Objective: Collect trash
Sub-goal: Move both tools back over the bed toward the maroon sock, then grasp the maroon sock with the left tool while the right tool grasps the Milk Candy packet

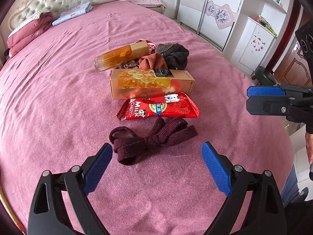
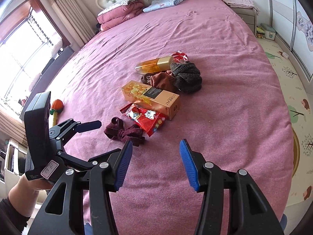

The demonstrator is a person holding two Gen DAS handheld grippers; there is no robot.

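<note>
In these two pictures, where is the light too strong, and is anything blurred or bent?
Right wrist view: the window at left is washed out white. Left wrist view: light is even, but the gold box has a smeared, soft front face. Both views: fisheye bending curves the bed edges, with dark corners.

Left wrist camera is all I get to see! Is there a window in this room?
Observer: Yes, a big bright window with curtains, off one side of the bed.
Operator: Cool! What's on the floor on the other side?
Observer: A play mat printed with cartoon trees.
Operator: I only see the right gripper from the side. Is it holding anything?
Observer: No. Its own camera shows it open, with only bedspread between its fingers.
</note>
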